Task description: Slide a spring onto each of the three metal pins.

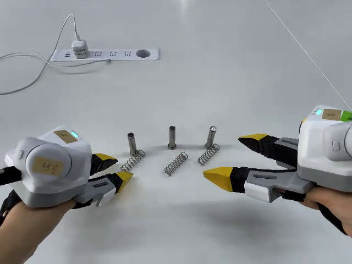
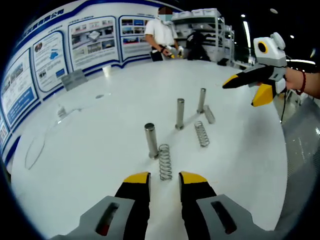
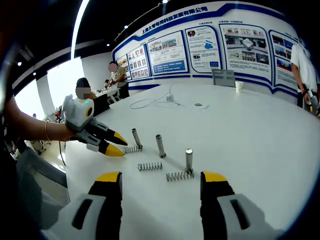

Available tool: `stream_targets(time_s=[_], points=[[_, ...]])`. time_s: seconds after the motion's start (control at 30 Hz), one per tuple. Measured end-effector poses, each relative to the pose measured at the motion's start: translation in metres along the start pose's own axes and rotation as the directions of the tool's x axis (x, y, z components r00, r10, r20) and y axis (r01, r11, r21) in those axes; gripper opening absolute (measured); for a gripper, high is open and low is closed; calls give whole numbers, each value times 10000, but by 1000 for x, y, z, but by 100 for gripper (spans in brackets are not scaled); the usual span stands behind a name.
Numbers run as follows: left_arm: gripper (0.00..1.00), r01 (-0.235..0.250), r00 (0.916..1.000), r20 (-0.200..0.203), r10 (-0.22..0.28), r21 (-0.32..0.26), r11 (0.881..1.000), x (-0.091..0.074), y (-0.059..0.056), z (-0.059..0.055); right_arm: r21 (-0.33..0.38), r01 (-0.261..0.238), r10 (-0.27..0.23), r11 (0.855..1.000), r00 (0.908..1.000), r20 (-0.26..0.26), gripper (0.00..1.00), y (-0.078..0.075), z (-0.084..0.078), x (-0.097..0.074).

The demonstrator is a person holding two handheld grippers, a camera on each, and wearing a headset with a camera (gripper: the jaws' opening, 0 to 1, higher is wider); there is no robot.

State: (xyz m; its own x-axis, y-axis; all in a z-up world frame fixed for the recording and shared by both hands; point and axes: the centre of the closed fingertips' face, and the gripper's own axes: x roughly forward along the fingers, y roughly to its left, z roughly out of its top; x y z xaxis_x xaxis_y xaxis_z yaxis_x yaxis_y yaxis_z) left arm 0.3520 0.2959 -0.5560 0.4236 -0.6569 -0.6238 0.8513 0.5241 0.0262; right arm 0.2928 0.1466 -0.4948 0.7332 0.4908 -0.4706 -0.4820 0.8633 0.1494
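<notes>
The left gripper (image 1: 122,167) is close to the left spring (image 1: 133,160), its jaws a little apart and empty. Three pins stand in a row on the white table (image 1: 231,71): left pin (image 1: 132,143), middle pin (image 1: 172,137), right pin (image 1: 211,136). The middle spring (image 1: 176,163) and right spring (image 1: 209,154) lie flat beside their pins. The right gripper (image 1: 223,157) has its jaws wide apart and empty.
</notes>
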Motion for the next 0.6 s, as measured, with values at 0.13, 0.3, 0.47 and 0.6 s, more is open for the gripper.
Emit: stream_targets(time_s=[0.13,0.3,0.47,0.6], points=[[22,142,9998,-108,-142,1,9999,3,-1,-1,58,35,-35,10000,10000,-42,64,0,-2,0],[21,206,9994,-264,-206,-34,9998,5,-2,-2,119,116,-114,9999,9999,-97,64,-2,-4,0],[19,259,9991,-339,-263,-112,9996,7,-3,-2,139,118,-116,9998,9998,-152,63,-2,-6,0],[17,300,9983,-488,-305,-97,9995,8,-1,-2,173,176,-172,9997,9996,-227,63,-4,-9,0]])
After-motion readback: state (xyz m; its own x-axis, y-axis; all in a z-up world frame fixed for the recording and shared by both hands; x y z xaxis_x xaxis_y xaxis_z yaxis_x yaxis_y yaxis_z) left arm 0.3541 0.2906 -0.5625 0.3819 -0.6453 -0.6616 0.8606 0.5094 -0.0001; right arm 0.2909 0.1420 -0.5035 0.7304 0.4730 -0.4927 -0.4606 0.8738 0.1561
